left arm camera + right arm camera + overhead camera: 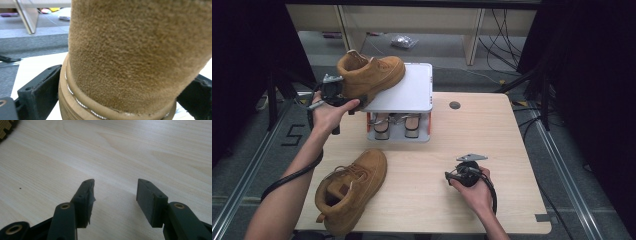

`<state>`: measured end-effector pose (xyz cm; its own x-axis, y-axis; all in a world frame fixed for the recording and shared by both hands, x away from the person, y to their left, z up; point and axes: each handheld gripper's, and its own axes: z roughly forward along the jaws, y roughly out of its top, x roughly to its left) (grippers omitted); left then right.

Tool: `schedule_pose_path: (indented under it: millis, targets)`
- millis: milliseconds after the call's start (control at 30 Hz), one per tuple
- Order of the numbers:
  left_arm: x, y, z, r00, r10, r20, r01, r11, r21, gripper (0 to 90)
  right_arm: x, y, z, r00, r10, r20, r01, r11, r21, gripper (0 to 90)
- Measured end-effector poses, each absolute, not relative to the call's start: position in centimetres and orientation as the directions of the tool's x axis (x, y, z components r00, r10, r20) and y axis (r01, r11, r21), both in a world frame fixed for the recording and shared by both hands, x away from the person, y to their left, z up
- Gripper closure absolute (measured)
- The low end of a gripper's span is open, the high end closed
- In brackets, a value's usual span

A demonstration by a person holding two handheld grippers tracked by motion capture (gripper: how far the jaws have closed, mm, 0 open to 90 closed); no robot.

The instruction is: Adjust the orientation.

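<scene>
Boots are chunky, soft on top and stiff at the sole, so grab the heel. One boot [351,190] lies beside the right claw [451,176], jaws wide and empty. The left claw [353,101] squeezes the other boot's [372,75] heel on the white stand [409,95] past the bench [482,135].

Readable marks: one, a black "5" on the floor [292,134], left of the table [512,150]. Nothing else legible.

tan suede boot [371,75] | heel clamped | tilted on white rack top [409,92]
</scene>
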<state>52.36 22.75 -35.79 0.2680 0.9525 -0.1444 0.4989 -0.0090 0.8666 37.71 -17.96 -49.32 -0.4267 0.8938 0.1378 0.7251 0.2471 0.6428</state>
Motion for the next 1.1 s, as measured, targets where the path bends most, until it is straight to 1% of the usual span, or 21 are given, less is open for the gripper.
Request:
schedule_pose_path:
  millis: [33,200,233,267,367,733,900,967,1033,1067,1100]
  targets:
    - [52.4,22.8,-35.8,0.268,0.953,-0.144,0.499,-0.009,0.867,1.5,37.7,-18.0,-49.3,-0.427,0.894,0.138,0.725,0.247,0.643,48.9]
    - [52.3,21.0,-35.3,0.206,0.969,-0.135,0.514,0.011,0.858,1.5,37.7,-18.0,-49.3,-0.431,0.892,0.137,0.723,0.251,0.643,48.9]
    - [52.4,20.7,-35.2,0.189,0.973,-0.135,0.514,0.019,0.857,1.5,37.6,-17.9,-49.2,-0.422,0.894,0.150,0.733,0.239,0.637,48.9]
    - [52.4,20.7,-35.2,0.189,0.973,-0.135,0.514,0.019,0.857,1.5,37.7,-18.1,-49.2,-0.436,0.890,0.133,0.721,0.257,0.644,48.9]
    - [52.4,20.0,-35.4,0.166,0.977,-0.134,0.510,0.031,0.860,1.4,37.6,-18.1,-49.2,-0.423,0.895,0.140,0.726,0.242,0.644,48.9]
    - [52.3,18.4,-35.8,0.106,0.985,-0.134,0.502,0.063,0.863,1.0,37.7,-17.8,-49.4,-0.436,0.889,0.141,0.725,0.254,0.640,48.9]
    - [52.3,18.3,-35.9,0.105,0.985,-0.135,0.500,0.065,0.864,0.5,37.7,-17.9,-49.3,-0.435,0.890,0.138,0.723,0.254,0.642,48.9]
    - [52.2,18.4,-35.9,0.114,0.984,-0.134,0.496,0.060,0.866,0.5,37.6,-17.9,-49.3,-0.438,0.889,0.131,0.720,0.260,0.644,48.8]
    - [52.2,18.7,-35.9,0.136,0.981,-0.138,0.497,0.053,0.866,0.5,37.6,-17.8,-49.4,-0.426,0.892,0.152,0.732,0.241,0.637,48.8]
    - [52.2,18.8,-35.9,0.148,0.979,-0.140,0.497,0.049,0.866,0.6,37.6,-17.9,-49.4,-0.437,0.890,0.131,0.721,0.260,0.643,48.8]
    - [52.2,18.8,-35.9,0.148,0.979,-0.140,0.497,0.049,0.866,0.9,37.6,-17.9,-49.4,-0.437,0.890,0.131,0.721,0.260,0.643,48.8]
